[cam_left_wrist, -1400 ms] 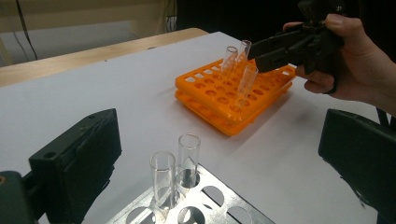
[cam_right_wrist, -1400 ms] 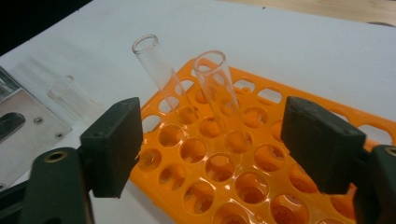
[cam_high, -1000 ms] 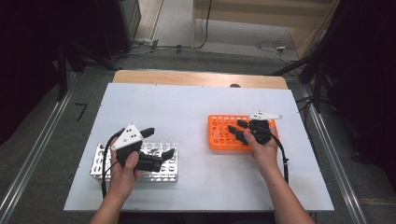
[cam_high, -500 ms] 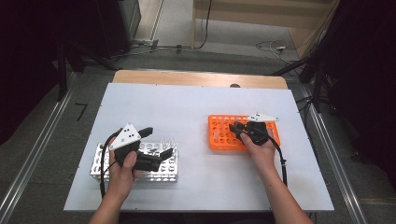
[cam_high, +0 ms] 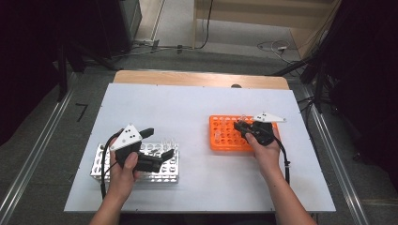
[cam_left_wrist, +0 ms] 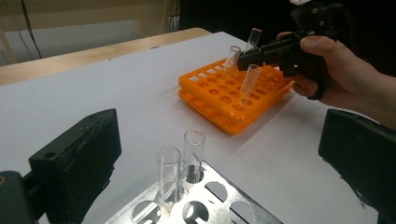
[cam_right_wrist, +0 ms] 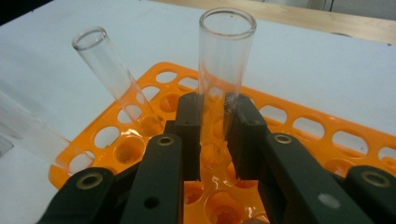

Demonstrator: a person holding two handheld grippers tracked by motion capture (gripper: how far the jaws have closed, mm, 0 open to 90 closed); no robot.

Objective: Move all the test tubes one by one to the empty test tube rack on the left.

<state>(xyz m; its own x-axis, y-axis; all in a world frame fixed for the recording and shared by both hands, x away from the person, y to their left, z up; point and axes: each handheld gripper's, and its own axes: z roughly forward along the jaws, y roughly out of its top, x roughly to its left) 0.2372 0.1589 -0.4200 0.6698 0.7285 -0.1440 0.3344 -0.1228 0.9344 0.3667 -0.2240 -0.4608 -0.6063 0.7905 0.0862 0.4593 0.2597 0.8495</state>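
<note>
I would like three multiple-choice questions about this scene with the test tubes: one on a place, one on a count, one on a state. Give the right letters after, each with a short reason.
1. Where does the metal rack lie?
A. under the left gripper
B. on the orange rack
C. on the floor

2. How many glass tubes stand in the metal rack in the left gripper view?
A. none
B. two
C. five

3. What is the right gripper doing?
A. hanging open over bare table
B. gripping the rack's edge
C. shut on a glass tube

Answers:
1 A, the left gripper is above it in the high view.
2 B, two tubes stand side by side.
3 C, its fingers clamp the tube over the orange rack.
</note>
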